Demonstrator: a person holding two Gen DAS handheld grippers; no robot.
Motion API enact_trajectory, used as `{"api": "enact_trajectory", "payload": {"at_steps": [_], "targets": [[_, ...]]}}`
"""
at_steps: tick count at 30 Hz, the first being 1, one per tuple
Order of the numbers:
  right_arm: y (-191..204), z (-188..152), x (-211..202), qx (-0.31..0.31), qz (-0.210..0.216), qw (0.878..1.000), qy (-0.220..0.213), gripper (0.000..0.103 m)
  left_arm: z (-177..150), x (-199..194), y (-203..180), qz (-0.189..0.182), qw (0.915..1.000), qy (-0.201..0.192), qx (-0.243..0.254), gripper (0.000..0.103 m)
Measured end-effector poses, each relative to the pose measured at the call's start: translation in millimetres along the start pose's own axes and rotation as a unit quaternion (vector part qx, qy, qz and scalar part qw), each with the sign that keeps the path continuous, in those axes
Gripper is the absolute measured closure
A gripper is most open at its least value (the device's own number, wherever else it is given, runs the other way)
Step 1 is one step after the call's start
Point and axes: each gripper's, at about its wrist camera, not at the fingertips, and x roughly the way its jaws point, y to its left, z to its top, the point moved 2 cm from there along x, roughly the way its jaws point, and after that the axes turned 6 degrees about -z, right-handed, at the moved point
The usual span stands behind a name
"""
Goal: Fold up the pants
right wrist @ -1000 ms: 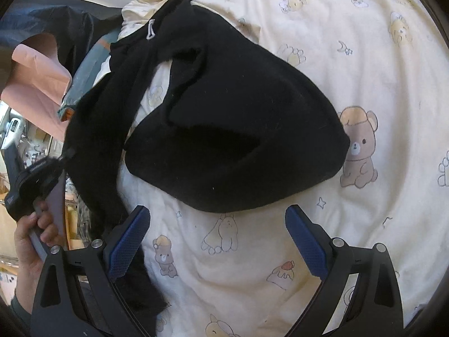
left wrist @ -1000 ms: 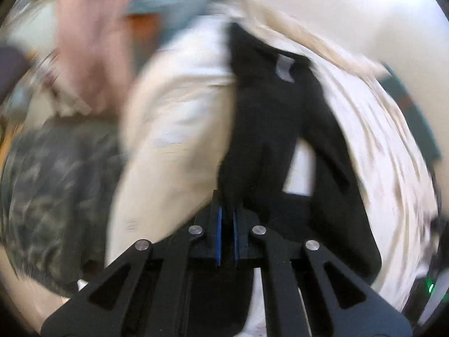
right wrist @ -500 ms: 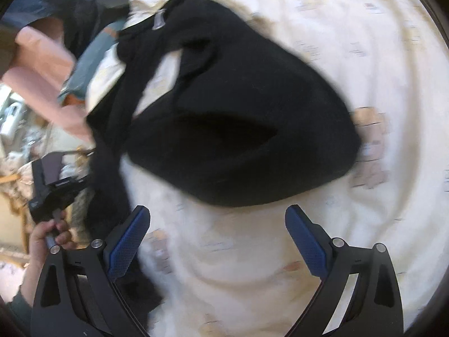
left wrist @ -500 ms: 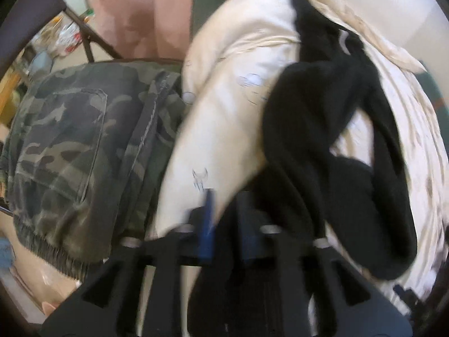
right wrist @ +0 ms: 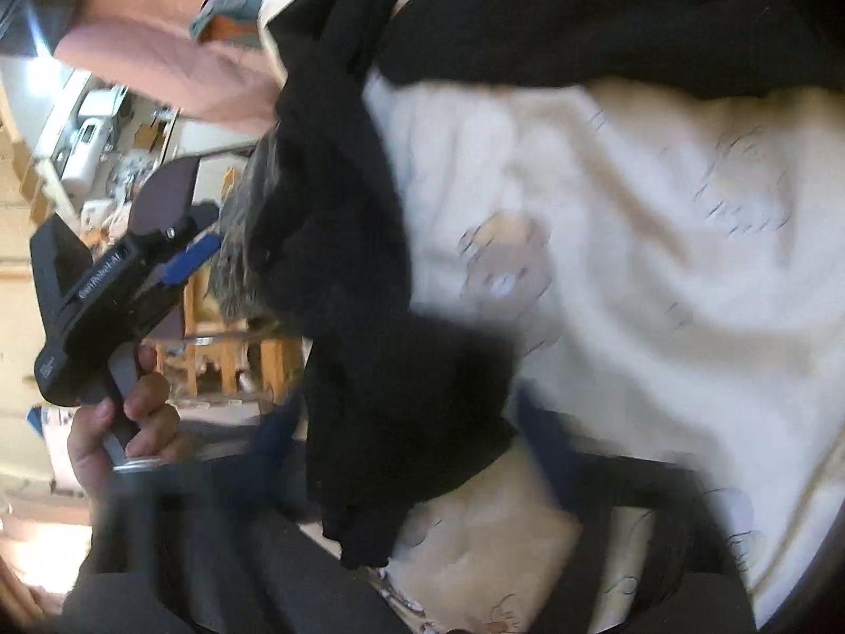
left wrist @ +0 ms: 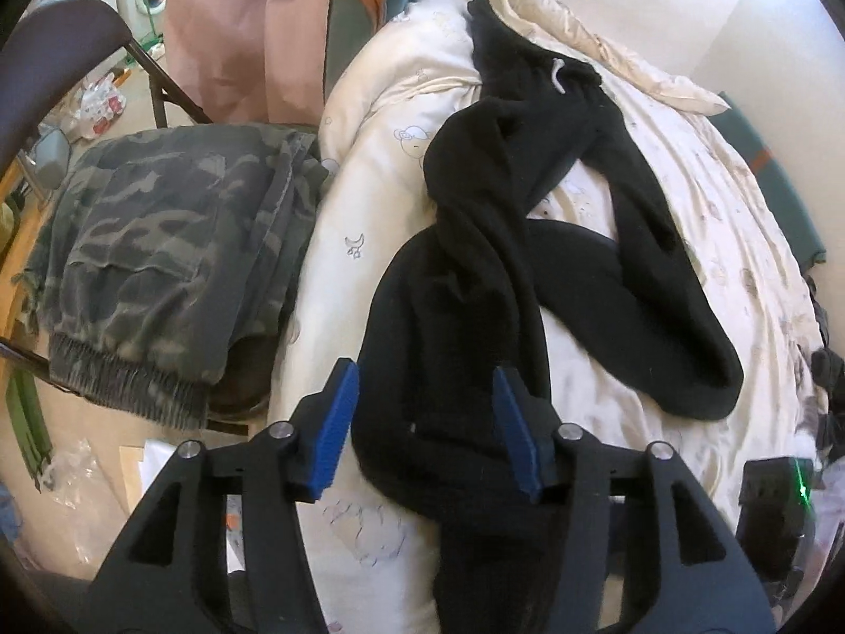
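Observation:
Black pants (left wrist: pixel 501 243) lie twisted on a cream duvet (left wrist: pixel 369 169) printed with bears, waistband with a white drawstring at the far end. One leg runs down between the blue pads of my left gripper (left wrist: pixel 425 428), whose jaws are opening and stand clear of the cloth on both sides. In the right wrist view, which is blurred, the end of a black pants leg (right wrist: pixel 369 370) hangs over the bed's edge. My right gripper (right wrist: pixel 406 438) is closing on it, its smeared fingers against both sides of the cloth. A hand (right wrist: pixel 132 417) holds the left gripper's grip.
Camouflage pants (left wrist: pixel 158 264) lie on a dark folding chair (left wrist: pixel 58 37) left of the bed. A pink cloth (left wrist: pixel 237 26) hangs behind it. Paper and plastic litter the floor (left wrist: pixel 79 475). A black device with a green light (left wrist: pixel 781 491) sits at the lower right.
My left gripper let go of the black cloth, opened, and pulled back along the leg. My right gripper swung left and down to the leg's end, its wide jaws closing around it.

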Motion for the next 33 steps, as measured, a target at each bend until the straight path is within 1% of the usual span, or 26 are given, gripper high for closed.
{"api": "enact_trajectory", "payload": {"at_steps": [1,2,3,5,7,8,10,11,13,15,17,18,20,22,23,25,26,27,28,29,30,32,33], "targets": [[5.1,0.7,-8.6,-0.01,0.0,1.0,-0.019,0.09,-3.7,-2.6,0.4,0.001,1.0,-0.003,0.005,0.048],[14.1,1.8,-24.9,-0.026,0.006,0.998,-0.049,0.094,-7.4,-5.2,0.9,0.002,0.9999,-0.005,0.01,0.046],[19.4,2.1,-36.1,-0.038,0.004,0.997,-0.064,0.096,-9.9,-6.8,2.0,0.002,0.9999,-0.007,0.012,0.046],[41.3,5.2,-78.5,-0.082,-0.003,0.991,-0.109,0.098,-11.1,-9.4,3.7,-0.006,0.9999,-0.011,0.005,0.046],[59.5,6.5,-113.1,-0.113,-0.009,0.984,-0.138,0.099,-8.6,-10.2,2.6,-0.015,0.9997,-0.017,0.002,0.046],[75.8,7.0,-142.8,-0.14,-0.012,0.977,-0.16,0.099,-7.5,-10.0,1.9,-0.015,0.9997,-0.019,0.003,0.046],[103.0,4.9,-179.7,-0.18,-0.022,0.965,-0.19,0.099,-5.7,-10.3,0.0,-0.024,0.9995,-0.02,-0.003,0.046],[121.4,2.5,-203.8,-0.208,-0.026,0.955,-0.21,0.099,-4.5,-10.7,-1.1,-0.031,0.9993,-0.021,-0.007,0.046],[153.5,-5.1,-228.2,-0.245,-0.026,0.941,-0.231,0.099,-2.6,-12.7,-3.8,-0.04,0.9988,-0.024,-0.011,0.046],[185.4,-13.1,-243.6,-0.277,-0.025,0.929,-0.244,0.099,-0.7,-15.0,-7.2,-0.041,0.9987,-0.03,-0.008,0.045],[211.5,-23.4,-251.2,-0.307,-0.01,0.918,-0.249,0.099,-0.4,-17.0,-8.2,-0.04,0.9986,-0.034,-0.005,0.045],[218.3,-31.8,-251.8,-0.322,-0.004,0.915,-0.244,0.099,-0.4,-17.8,-7.6,-0.039,0.9986,-0.035,-0.005,0.045],[231.5,-40.8,-236.0,-0.343,0.005,0.914,-0.217,0.099,-0.2,-19.2,-3.2,-0.035,0.9987,-0.036,-0.01,0.045],[232.5,-48.6,-195.8,-0.355,0.006,0.921,-0.159,0.099,0.9,-20.6,6.9,-0.027,0.9986,-0.037,-0.026,0.045],[226.5,-52.3,-166.6,-0.353,0.005,0.928,-0.116,0.099,1.5,-20.7,13.7,-0.022,0.9984,-0.037,-0.037,0.045],[209.2,-58.7,-118.7,-0.338,0.001,0.939,-0.055,0.099,1.2,-21.4,24.2,-0.014,0.9978,-0.038,-0.053,0.045],[193.3,-63.5,-86.9,-0.315,0.006,0.949,-0.012,0.098,1.2,-20.9,30.0,-0.01,0.9973,-0.037,-0.063,0.045],[180.3,-67.6,-63.5,-0.297,0.016,0.955,0.02,0.098,0.4,-20.1,34.2,-0.009,0.9969,-0.034,-0.071,0.045],[170.2,-73.5,-44.5,-0.287,0.023,0.957,0.044,0.098,-0.6,-18.4,37.7,-0.01,0.9964,-0.029,-0.078,0.045],[157.9,-83.3,-19.8,-0.275,0.024,0.958,0.077,0.098,-1.5,-16.3,38.9,-0.012,0.9962,-0.025,-0.083,0.045],[149.0,-92.5,-2.5,-0.269,0.02,0.957,0.104,0.097,-3.1,-14.0,39.7,-0.015,0.996,-0.019,-0.086,0.045],[134.2,-106.2,24.4,-0.261,0.004,0.955,0.141,0.093,-5.7,-10.1,37.7,-0.015,0.9963,-0.012,-0.083,0.045],[128.4,-110.4,30.2,-0.255,-0.003,0.955,0.152,0.094,-6.3,-8.3,35.7,-0.013,0.9968,-0.009,-0.078,0.045]]}}
